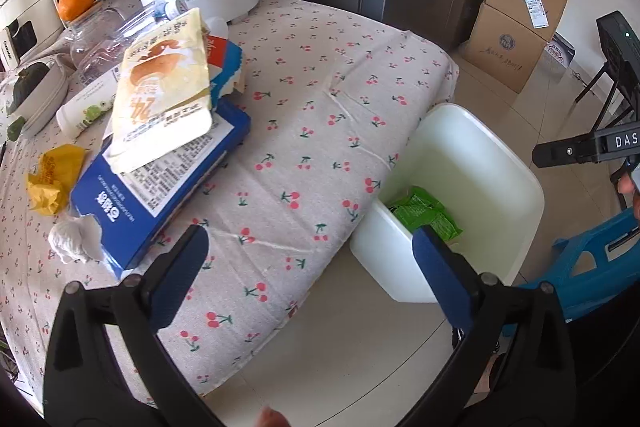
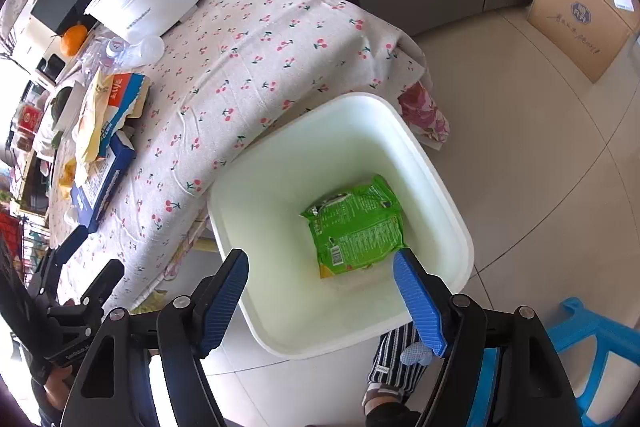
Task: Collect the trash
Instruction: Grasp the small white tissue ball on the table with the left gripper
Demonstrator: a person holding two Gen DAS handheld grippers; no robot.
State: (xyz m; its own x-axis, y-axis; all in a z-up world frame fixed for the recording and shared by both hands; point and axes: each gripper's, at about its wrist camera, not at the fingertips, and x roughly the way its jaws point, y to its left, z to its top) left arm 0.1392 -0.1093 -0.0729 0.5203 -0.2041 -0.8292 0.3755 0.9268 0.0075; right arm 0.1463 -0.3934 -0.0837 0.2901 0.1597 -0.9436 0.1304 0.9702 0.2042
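Lying on the cherry-print tablecloth (image 1: 320,115) at left are a yellow wrapper (image 1: 50,179), crumpled tissue (image 1: 74,241) and blue box (image 1: 160,179). The left gripper (image 1: 310,269) hangs spread, empty. Rightward, the right gripper (image 2: 320,279), spread and empty, hangs above the white bin (image 2: 280,211) holding a green packet (image 2: 356,227).

green wrapper (image 2: 356,223), white bin (image 2: 436,183), cherry-print tablecloth (image 1: 320,115)

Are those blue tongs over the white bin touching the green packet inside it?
Apart. In the right wrist view the right tongs are open above the bin's rim, while the green packet lies flat on the bin's bottom, well below the fingertips.
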